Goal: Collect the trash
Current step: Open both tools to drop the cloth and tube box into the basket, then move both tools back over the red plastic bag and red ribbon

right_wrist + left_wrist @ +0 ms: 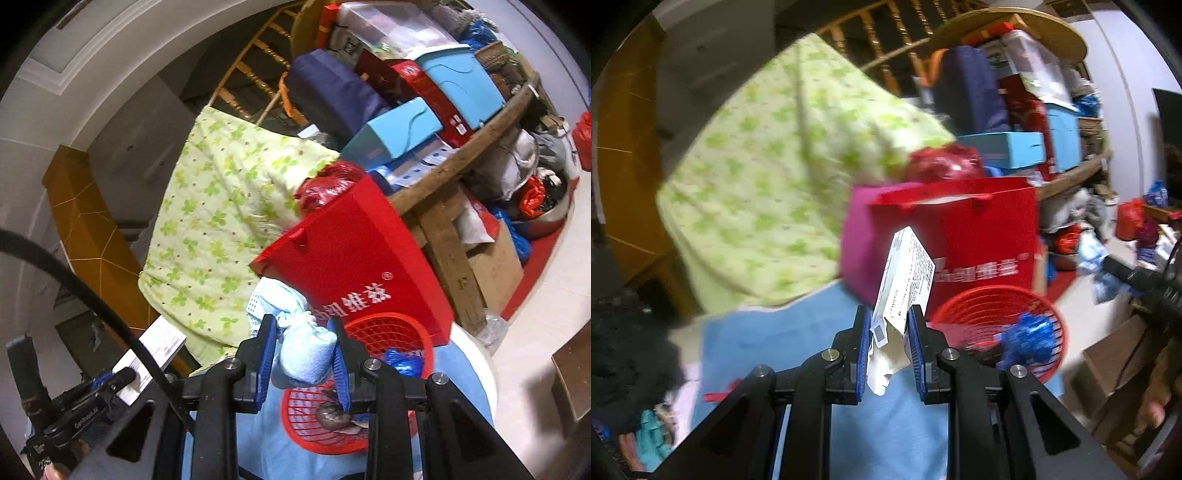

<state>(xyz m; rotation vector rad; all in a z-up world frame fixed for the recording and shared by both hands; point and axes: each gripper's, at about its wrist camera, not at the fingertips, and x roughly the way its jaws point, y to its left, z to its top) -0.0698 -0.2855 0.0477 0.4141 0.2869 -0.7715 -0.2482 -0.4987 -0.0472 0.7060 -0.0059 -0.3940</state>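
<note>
Two jaws, each pinching trash: carton [905, 273], wad [306, 350]

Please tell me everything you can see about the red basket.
The red basket is a round, open container of what looks like plastic, with slotted mesh walls. It stands on a light blue cloth, just in front of a red paper bag. Inside lie a crumpled blue wrapper and some greyish scraps. The right gripper, shut on a pale blue wad, is above its rim.

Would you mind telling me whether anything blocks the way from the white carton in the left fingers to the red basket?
Nothing visible does. The white carton is held just left of the red basket, whose open top already holds blue wrappers.
</note>
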